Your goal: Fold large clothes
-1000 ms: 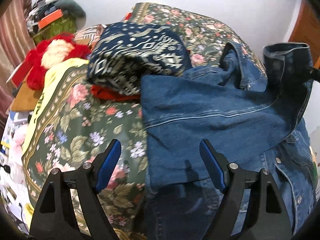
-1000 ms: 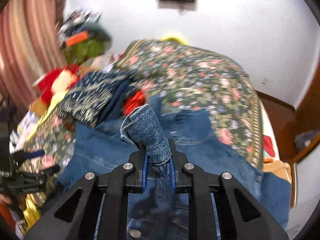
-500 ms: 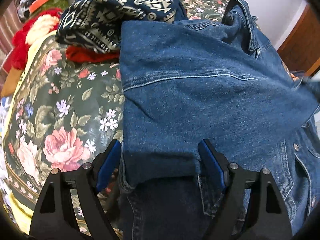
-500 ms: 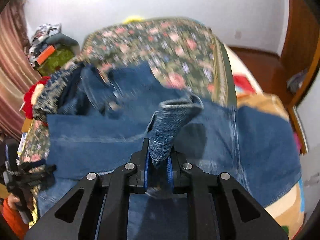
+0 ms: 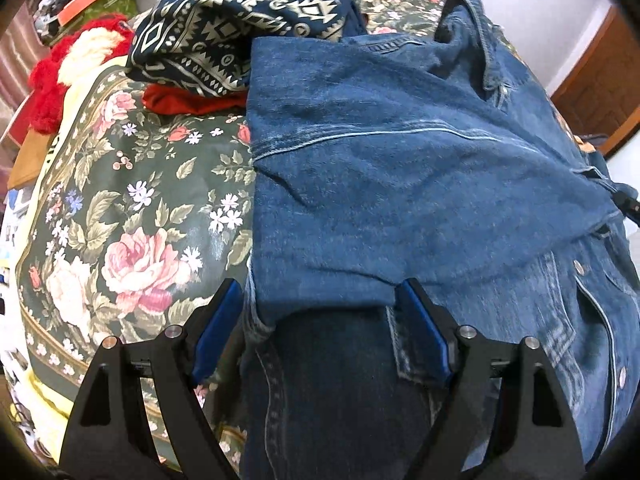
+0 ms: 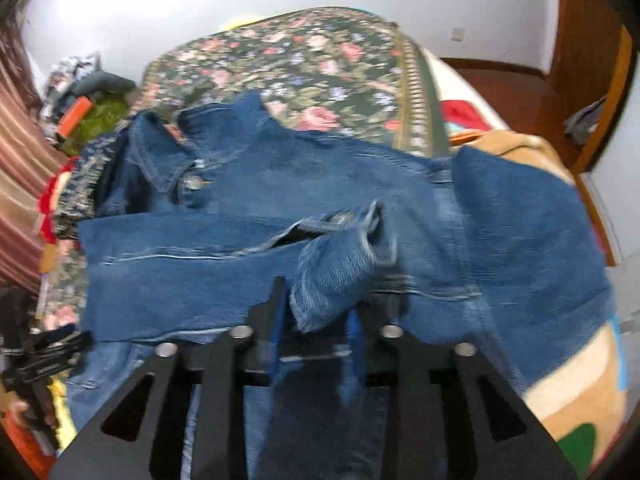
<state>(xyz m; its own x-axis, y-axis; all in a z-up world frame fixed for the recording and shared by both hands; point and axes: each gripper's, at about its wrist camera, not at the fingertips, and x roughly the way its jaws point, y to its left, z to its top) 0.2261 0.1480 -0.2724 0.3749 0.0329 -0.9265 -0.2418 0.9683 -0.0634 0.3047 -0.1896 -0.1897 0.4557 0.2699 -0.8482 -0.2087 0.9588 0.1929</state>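
A blue denim jacket (image 5: 400,168) lies spread on the floral bedspread (image 5: 132,208), with one sleeve folded across its body. My left gripper (image 5: 320,332) is open, its blue fingers (image 5: 420,332) straddling the folded fabric edge at the jacket's left side. In the right wrist view the jacket (image 6: 280,208) fills the middle, and my right gripper (image 6: 314,340) has its jaws a little apart around the sleeve cuff (image 6: 340,276), which still lies between the pads. The view is blurred.
A navy patterned garment (image 5: 240,28) lies on a red cloth (image 5: 188,100) at the jacket's far left. A red and white plush (image 5: 76,64) and clutter sit beyond. A tan blanket (image 6: 560,380) covers the right bed edge. My left gripper shows at the left edge of the right wrist view (image 6: 52,352).
My right gripper carried the sleeve cuff across and down onto the jacket body, and its jaws have parted slightly. My left gripper moved closer to the jacket's folded edge, staying open.
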